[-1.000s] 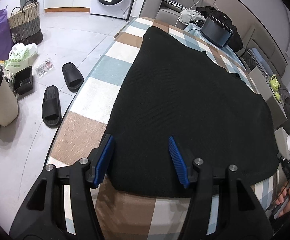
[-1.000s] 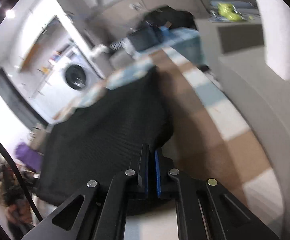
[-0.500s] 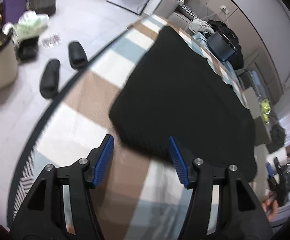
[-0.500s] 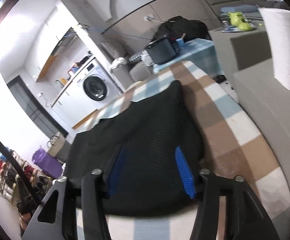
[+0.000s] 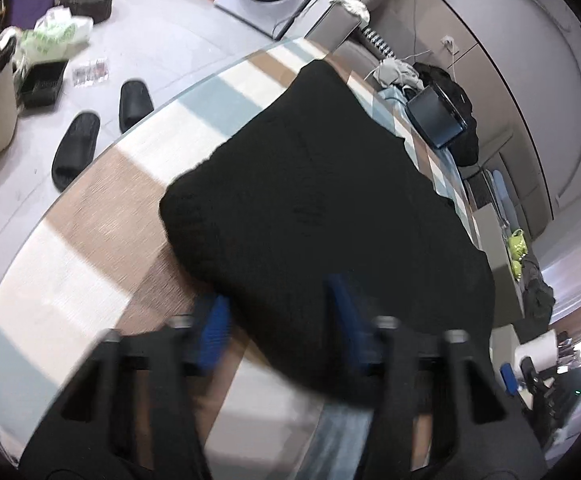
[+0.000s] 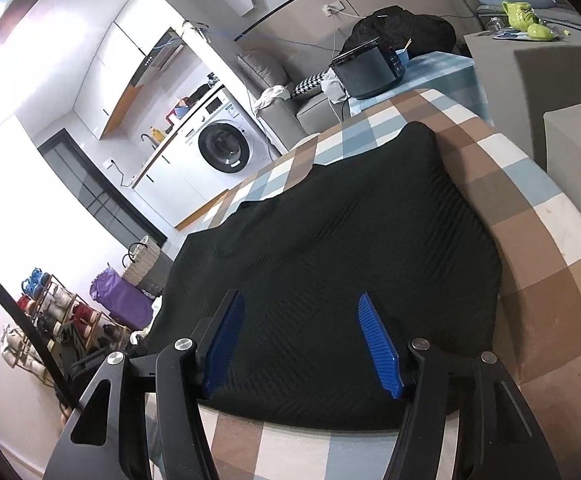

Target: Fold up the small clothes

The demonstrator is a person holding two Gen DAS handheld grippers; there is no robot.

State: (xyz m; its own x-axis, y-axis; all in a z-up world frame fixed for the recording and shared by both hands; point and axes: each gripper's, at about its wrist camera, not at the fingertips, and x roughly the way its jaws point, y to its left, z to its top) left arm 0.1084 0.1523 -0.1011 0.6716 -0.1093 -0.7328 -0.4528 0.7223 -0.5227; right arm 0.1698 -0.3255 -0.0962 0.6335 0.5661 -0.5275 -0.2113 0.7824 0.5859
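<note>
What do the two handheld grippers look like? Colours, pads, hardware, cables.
Both match: the left gripper and right gripper have matte black angular frames with triangular cut-outs and silver round screw heads. Their fingers carry blue ribbed pads. A thin black cable arcs past the right gripper's left side. No markings or sleeves are visible.

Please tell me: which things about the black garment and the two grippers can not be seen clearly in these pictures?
- Left gripper: motion blur in the left wrist view; its jaws are closing over the black garment edge, contact unclear.
- Garment's near edge: hidden behind the right gripper in the right wrist view.
- Garment type: folded, so sleeves or legs do not show.
- Checked tablecloth: cut off by the frame edge.
</note>
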